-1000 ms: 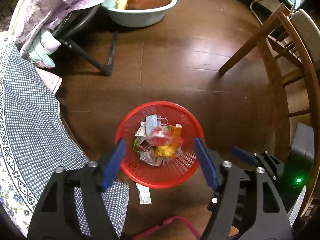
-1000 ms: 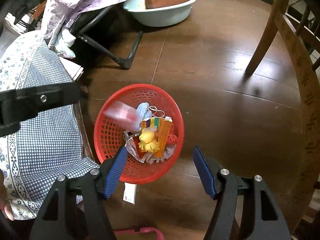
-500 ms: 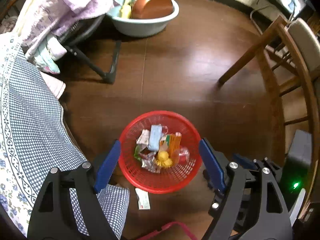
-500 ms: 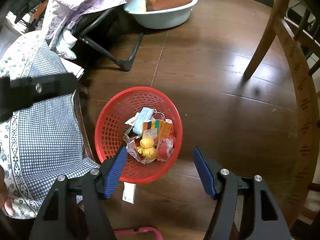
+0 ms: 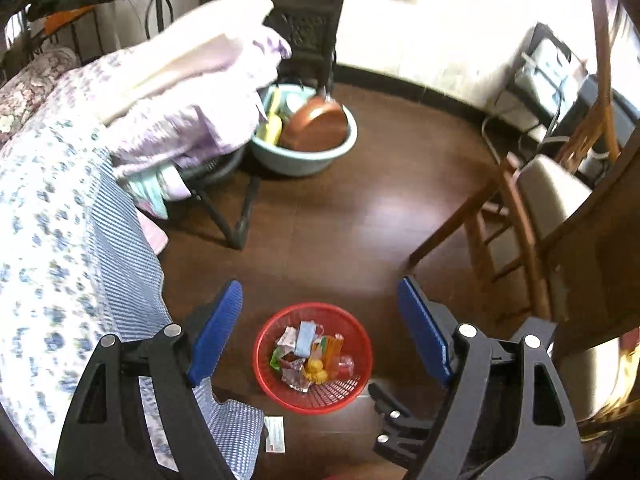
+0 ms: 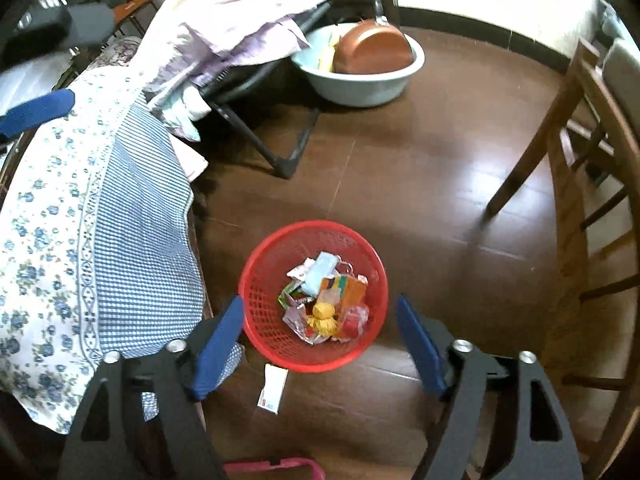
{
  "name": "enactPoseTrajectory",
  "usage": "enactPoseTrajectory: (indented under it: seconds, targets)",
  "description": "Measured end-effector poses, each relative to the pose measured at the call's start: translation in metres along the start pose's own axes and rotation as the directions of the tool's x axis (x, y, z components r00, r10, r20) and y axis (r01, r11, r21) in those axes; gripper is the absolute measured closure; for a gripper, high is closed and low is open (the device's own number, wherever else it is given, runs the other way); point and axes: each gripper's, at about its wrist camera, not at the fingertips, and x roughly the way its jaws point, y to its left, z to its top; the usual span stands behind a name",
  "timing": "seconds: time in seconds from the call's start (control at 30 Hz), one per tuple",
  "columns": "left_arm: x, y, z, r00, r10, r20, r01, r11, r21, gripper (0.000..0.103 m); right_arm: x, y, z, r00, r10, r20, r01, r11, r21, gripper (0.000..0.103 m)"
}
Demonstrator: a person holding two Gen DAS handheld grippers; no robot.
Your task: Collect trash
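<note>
Right wrist view: both tongs, right [image 6: 320,344] and left [image 5: 320,328], wide and empty, jaws just opened; red basket [image 6: 256,280] full; next judged: white wrapper [image 6: 274,388] at basket's seven o'clock.

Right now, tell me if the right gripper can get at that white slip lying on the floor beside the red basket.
Probably yes: the white slip lies bare beside the red basket, and the right gripper hangs open above.
</note>
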Motion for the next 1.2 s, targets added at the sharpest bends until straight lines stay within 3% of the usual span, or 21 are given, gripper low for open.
enactPoseTrajectory:
  seconds: [0.13, 0.37, 0.6, 0.7, 0.8, 0.87, 0.97, 1.13, 1.2]
  targets:
    - [-0.041, 0.011, 0.005, 0.997, 0.016, 0.074, -0.015, 1.0, -0.024, 0.014, -0.023, 0.013, 0.008, 0.999, -0.009, 0.034, 0.009, 1.0, -0.013, 0.015]
    - [-0.116, 0.056, 0.002, 0.978, 0.078, 0.196, -0.056, 0.992, -0.116, 0.007, -0.069, 0.063, 0.026, 0.99, -0.069, 0.122, 0.08, 0.993, -0.09, 0.006]
    - [-0.193, 0.11, -0.012, 0.931, 0.265, 0.25, -0.229, 0.959, -0.164, 0.007, -0.114, 0.122, 0.03, 0.977, -0.087, 0.192, 0.114, 0.985, -0.132, 0.006]
    - [-0.227, 0.143, -0.025, 0.91, 0.323, 0.261, -0.264, 0.935, -0.236, 0.007, -0.133, 0.158, 0.031, 0.973, -0.052, 0.224, 0.093, 0.98, -0.176, 0.006]
    - [-0.247, 0.173, -0.037, 0.902, 0.343, 0.263, -0.263, 0.918, -0.296, 0.007, -0.147, 0.182, 0.029, 0.968, -0.032, 0.248, 0.083, 0.976, -0.199, 0.006]
    - [-0.254, 0.19, -0.043, 0.909, 0.332, 0.254, -0.242, 0.913, -0.328, 0.007, -0.154, 0.192, 0.028, 0.965, -0.031, 0.259, 0.085, 0.976, -0.201, 0.006]
    - [-0.252, 0.192, -0.052, 0.933, 0.286, 0.219, -0.206, 0.922, -0.327, 0.007, -0.164, 0.195, 0.022, 0.963, -0.056, 0.264, 0.108, 0.976, -0.186, 0.006]
    - [-0.231, 0.138, -0.064, 0.963, 0.203, 0.176, -0.15, 0.95, -0.273, 0.007, -0.171, 0.167, 0.01, 0.963, -0.107, 0.246, 0.145, 0.98, -0.139, 0.006]
    - [-0.215, 0.105, -0.068, 0.968, 0.204, 0.146, -0.167, 0.958, -0.232, 0.007, -0.17, 0.15, 0.004, 0.963, -0.131, 0.234, 0.162, 0.979, -0.122, 0.006]
